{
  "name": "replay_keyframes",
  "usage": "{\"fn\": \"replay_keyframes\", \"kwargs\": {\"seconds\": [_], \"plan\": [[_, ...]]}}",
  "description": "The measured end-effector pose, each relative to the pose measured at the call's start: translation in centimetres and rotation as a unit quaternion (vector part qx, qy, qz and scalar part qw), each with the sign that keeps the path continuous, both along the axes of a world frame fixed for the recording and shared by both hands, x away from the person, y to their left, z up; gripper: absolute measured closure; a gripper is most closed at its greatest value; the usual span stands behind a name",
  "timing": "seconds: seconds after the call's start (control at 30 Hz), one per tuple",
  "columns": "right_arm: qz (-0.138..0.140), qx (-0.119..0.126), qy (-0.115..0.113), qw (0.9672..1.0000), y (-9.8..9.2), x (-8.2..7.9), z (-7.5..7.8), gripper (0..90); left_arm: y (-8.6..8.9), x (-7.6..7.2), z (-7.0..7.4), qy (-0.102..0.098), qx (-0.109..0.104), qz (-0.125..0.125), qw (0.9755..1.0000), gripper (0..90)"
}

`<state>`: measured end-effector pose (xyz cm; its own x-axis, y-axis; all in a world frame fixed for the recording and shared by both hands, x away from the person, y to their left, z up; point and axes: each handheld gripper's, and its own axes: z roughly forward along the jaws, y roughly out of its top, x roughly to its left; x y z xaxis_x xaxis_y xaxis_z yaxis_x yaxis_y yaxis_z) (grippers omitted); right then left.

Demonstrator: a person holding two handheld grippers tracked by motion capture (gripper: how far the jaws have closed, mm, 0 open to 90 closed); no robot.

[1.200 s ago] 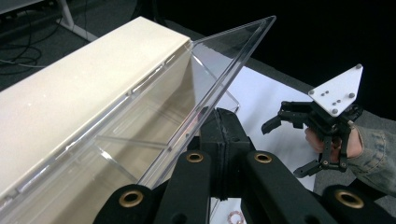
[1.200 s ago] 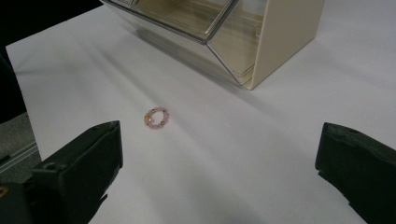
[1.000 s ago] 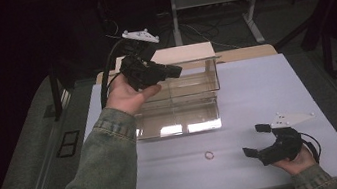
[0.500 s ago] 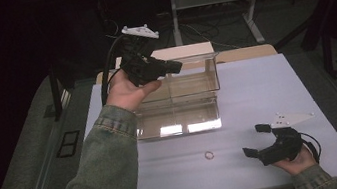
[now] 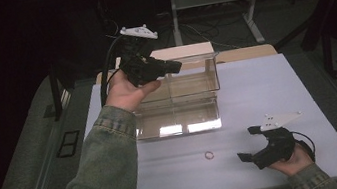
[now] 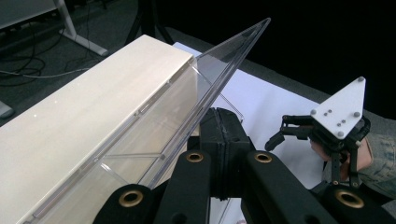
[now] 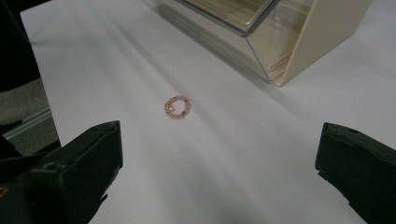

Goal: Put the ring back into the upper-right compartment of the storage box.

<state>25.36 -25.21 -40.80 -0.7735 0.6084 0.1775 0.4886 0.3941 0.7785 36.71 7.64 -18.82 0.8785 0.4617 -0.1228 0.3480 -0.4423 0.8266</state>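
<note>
High view: the left gripper [image 5: 165, 68] is raised over the clear box [image 5: 177, 100] at the far side of the table [image 5: 266, 85], jaws together on the box's lifted lid. The right gripper [image 5: 250, 143] rests low at the near right — jaws spread wide, nothing in them. A small bead ring [image 5: 209, 155] lies on the table between box and near edge, just left of the right gripper.

Left gripper view: the closed jaws clamp the lid [image 6: 219, 74] — it tilts up from the box.

Right gripper view: the ring [image 7: 176, 106] lies flat ahead of the wide jaws, untouched.
</note>
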Motion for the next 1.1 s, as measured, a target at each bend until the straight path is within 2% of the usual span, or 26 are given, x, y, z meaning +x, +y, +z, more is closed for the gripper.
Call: {"fn": "replay_keyframes", "kwargs": {"seconds": [0.27, 0.57, 0.73, 1.1], "plan": [[0.030, -0.019, 0.008, 0.9993, 1.5, 0.2, 0.3, 0.4, 0.0, 0.0, 0.0, -0.001, 0.001, -0.001, 1.0000, 89.5], [0.074, -0.045, 0.023, 0.9960, 3.6, 1.0, 0.6, 0.4, -0.1, 0.0, -0.1, -0.002, 0.002, -0.001, 1.0000, 89.6], [0.095, -0.052, 0.033, 0.9936, 4.6, 1.4, 0.6, 0.4, -0.1, 0.1, -0.1, -0.001, -0.001, -0.003, 1.0000, 89.5], [0.141, -0.073, 0.051, 0.9860, 7.0, 2.0, 0.4, 0.4, -0.1, 0.2, -0.2, 0.001, -0.003, -0.003, 1.0000, 89.5]]}}
